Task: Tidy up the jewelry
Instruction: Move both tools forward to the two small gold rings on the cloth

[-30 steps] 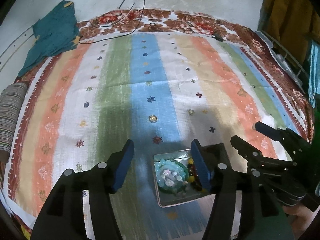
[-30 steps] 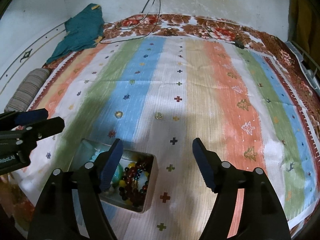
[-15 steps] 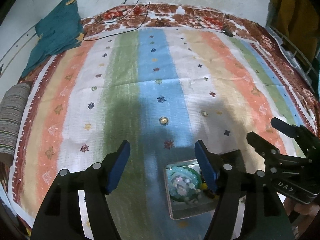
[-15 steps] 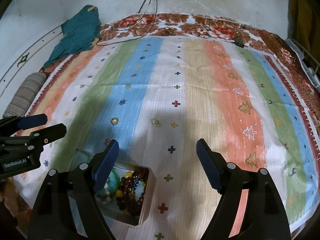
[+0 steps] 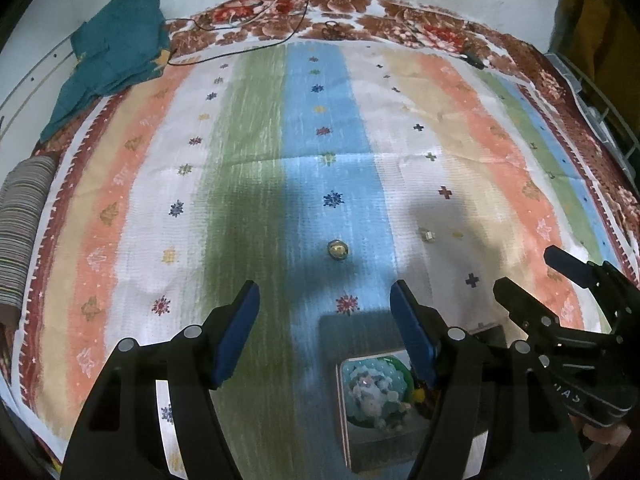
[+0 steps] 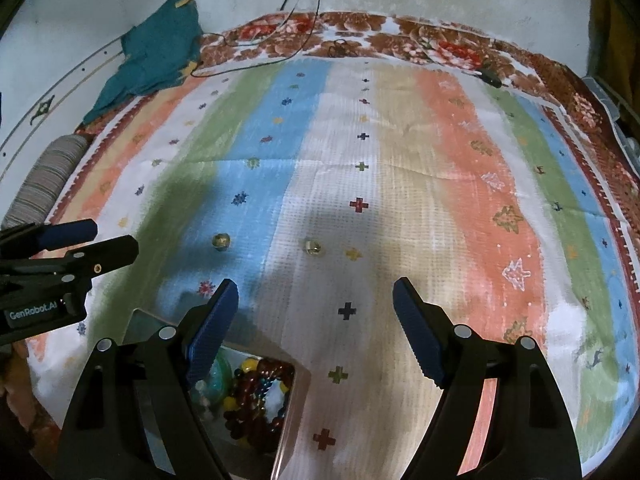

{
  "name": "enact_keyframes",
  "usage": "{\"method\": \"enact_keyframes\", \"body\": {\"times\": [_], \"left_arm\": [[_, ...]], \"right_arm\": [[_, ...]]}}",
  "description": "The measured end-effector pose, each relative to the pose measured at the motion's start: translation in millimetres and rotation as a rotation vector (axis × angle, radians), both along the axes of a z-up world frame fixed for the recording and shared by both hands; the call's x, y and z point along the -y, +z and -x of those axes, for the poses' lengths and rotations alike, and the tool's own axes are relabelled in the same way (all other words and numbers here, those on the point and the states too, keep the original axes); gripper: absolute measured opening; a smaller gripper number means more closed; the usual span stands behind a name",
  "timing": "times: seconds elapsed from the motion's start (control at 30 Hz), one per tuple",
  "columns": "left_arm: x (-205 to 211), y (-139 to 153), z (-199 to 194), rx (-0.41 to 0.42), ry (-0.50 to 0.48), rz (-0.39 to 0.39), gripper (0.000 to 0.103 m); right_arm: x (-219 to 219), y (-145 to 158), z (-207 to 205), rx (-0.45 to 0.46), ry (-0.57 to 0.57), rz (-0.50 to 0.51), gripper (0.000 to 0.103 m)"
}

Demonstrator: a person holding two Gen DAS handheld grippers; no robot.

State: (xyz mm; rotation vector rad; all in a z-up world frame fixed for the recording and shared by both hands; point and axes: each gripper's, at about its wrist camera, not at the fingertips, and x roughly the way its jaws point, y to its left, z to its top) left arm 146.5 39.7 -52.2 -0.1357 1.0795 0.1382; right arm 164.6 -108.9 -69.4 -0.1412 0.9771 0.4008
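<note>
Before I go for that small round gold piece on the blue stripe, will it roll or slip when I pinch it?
Probably. The gold piece looks rounded and shiny, so it may slide out from between the pads. It lies loose on the flat striped cloth, so a nudge could send it rolling. It looks small against the open left gripper, so close slowly.

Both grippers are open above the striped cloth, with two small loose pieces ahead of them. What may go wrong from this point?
1. The two small pieces, one on the blue stripe and one on the white stripe, are tiny and lie flat on soft cloth; the fingers may pinch fabric or flick one away.
2. The metal tin is already crowded with beads; a sideways bump might tip it.
3. The left gripper and right gripper work close together and may collide.
</note>
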Motion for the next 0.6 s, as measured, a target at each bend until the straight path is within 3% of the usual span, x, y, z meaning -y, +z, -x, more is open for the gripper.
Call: {"method": "enact_keyframes", "body": {"times": [0.6], "left_arm": [[0.7, -27.4, -36.8, -0.064, -0.009, 0.0, 0.067]], "right_arm": [[-12.1, -27.2, -27.7, -0.06, 0.018, 0.045, 0.08]]}}
